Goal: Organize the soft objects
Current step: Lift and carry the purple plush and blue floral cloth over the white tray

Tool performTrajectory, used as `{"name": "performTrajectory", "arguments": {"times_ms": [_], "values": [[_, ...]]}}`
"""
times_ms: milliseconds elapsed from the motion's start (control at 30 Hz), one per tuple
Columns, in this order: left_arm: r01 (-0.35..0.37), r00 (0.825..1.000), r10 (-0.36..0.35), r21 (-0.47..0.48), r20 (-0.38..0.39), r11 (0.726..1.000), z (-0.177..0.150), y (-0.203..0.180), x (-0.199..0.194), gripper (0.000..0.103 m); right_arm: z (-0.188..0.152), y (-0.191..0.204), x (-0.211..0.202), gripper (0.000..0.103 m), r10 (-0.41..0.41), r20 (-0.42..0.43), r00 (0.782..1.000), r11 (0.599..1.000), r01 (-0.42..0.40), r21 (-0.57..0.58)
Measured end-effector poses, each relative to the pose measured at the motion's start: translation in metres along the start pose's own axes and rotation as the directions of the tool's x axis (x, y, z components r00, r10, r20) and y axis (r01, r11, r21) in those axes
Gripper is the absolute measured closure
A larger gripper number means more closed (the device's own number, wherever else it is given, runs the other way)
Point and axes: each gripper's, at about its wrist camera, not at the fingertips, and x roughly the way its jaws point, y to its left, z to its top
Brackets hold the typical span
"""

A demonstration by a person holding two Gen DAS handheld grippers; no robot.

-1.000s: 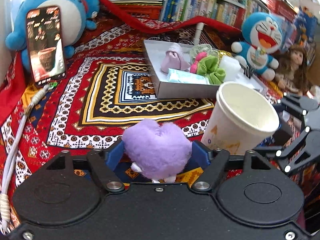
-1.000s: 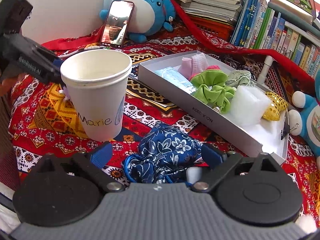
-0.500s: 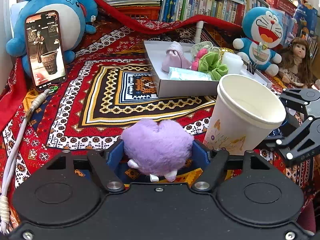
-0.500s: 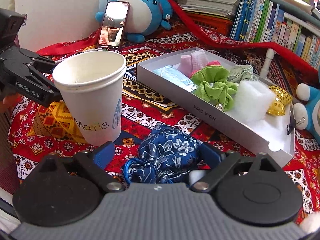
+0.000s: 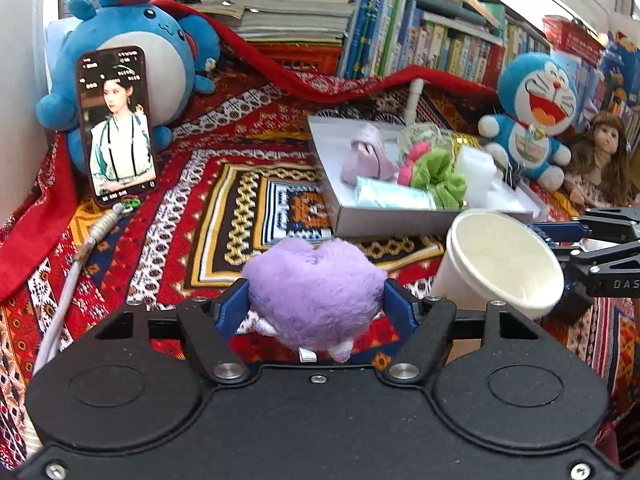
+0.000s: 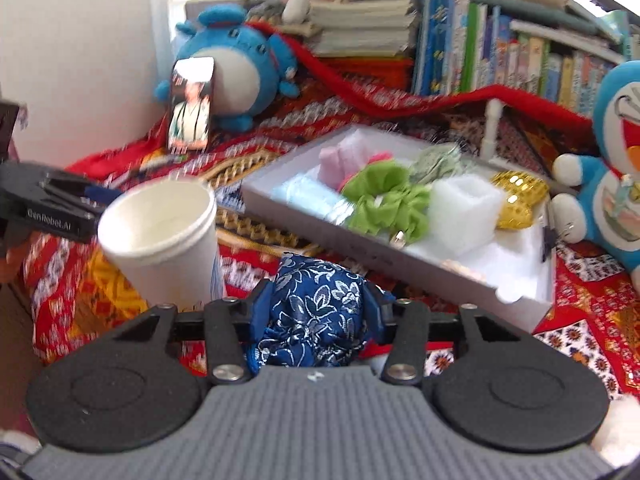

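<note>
Purple plush heart (image 5: pixel 316 292): sat pinched between the blue pads of the left gripper (image 5: pixel 316 312), its fuzzy sides bulging over both fingers, held just left of the paper cup (image 5: pixel 502 262).
Blue floral pouch (image 6: pixel 316 312): squeezed and bunched between the fingers of the right gripper (image 6: pixel 316 316), whose jaws were closing on it; it was held just right of the paper cup, at the cup's foot.
Left gripper: fingers partly spread, clamped on the plush heart from both sides.
Right gripper: fingers drawn close together, pads pressing the pouch; in the left wrist view its black linkage showed just right of the cup.
Paper cup: white, open-mouthed, tilted in both views, standing between the two grippers on the patterned cloth (image 5: pixel 248 200).
Grey tray (image 5: pixel 380 220): lay beyond the cup, toward the books (image 5: pixel 440 40).
Tray contents: a pale pink soft piece (image 5: pixel 366 156), a light blue packet (image 5: pixel 394 198), a green scrunchie (image 5: pixel 438 178), a white foam block (image 5: pixel 474 170) and a gold sequinned piece (image 6: pixel 518 200), all behind the cup.
Patterned cloth: red, with diamond borders, spread under the cup and tray.
Phone (image 5: pixel 116 124): propped upright, far left of the cup, leaning on the round blue plush (image 5: pixel 136 44).
Blue cat plush (image 5: pixel 532 120): sat beyond the cup and right of the tray, with a doll (image 5: pixel 600 156) beside it.
</note>
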Motion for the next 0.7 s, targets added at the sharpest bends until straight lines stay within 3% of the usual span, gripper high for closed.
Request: {"name": "performTrajectory", "arguments": {"times_ms": [267, 700], "values": [[0.028, 0.998, -0.027, -0.022, 0.050, 0.999, 0.024, -0.001, -0.010, 0.034, 0.023, -0.018, -0.024, 0.053, -0.071, 0.113, 0.991, 0.995, 0.062, 0.077], [0.115, 0.990, -0.114, -0.017, 0.085, 0.993, 0.087, -0.023, 0.005, 0.034, 0.047, -0.043, -0.040, 0.053, -0.173, 0.182, 0.968, 0.979, 0.148, 0.142]]}}
